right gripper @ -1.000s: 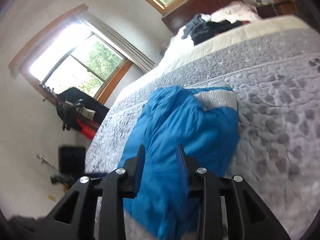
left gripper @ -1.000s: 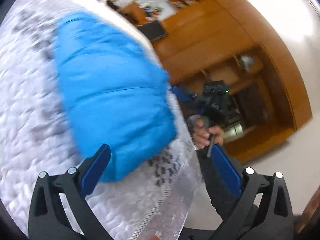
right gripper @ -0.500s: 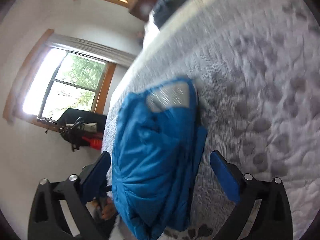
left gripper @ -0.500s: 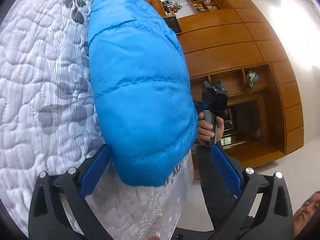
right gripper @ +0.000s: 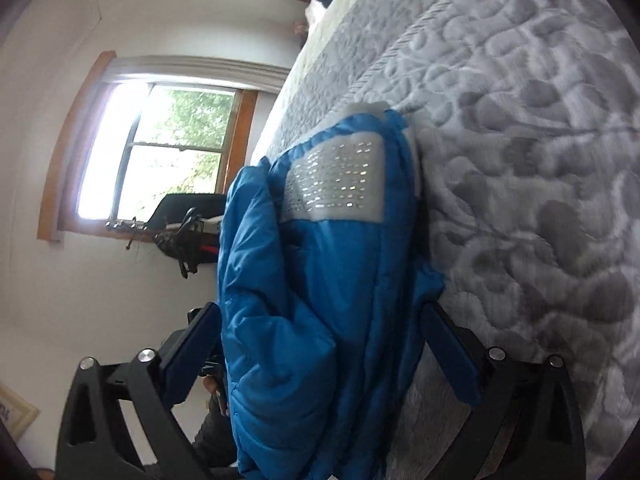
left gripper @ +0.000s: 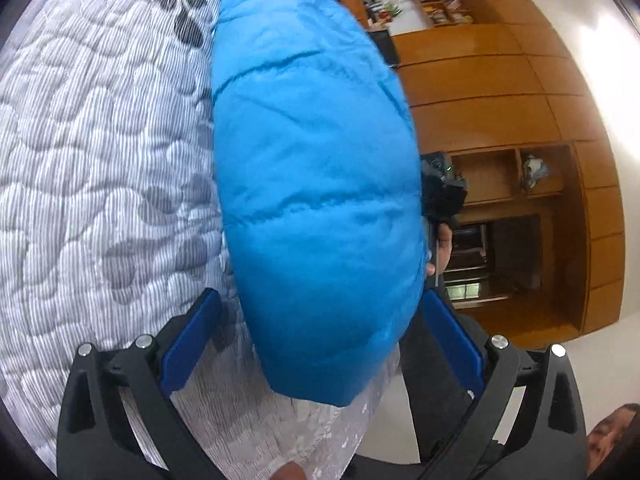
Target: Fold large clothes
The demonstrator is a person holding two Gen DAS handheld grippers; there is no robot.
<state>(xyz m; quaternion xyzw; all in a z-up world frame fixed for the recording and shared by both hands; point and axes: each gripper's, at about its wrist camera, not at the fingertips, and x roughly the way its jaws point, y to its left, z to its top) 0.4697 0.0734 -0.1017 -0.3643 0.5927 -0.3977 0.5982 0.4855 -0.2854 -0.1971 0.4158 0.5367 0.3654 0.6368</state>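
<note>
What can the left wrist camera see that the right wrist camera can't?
Only the left wrist view shows the wooden shelves and the jacket's smooth puffy side. Only the right wrist view shows the window and the jacket's silvery patch. Both show the blue jacket on the grey quilt, sitting between an open claw's blue fingers.

A home bedroom; a bed (right gripper: 520,160) with a grey quilted cover, a wood-framed window (right gripper: 160,152), wooden wall shelving (left gripper: 500,120).
</note>
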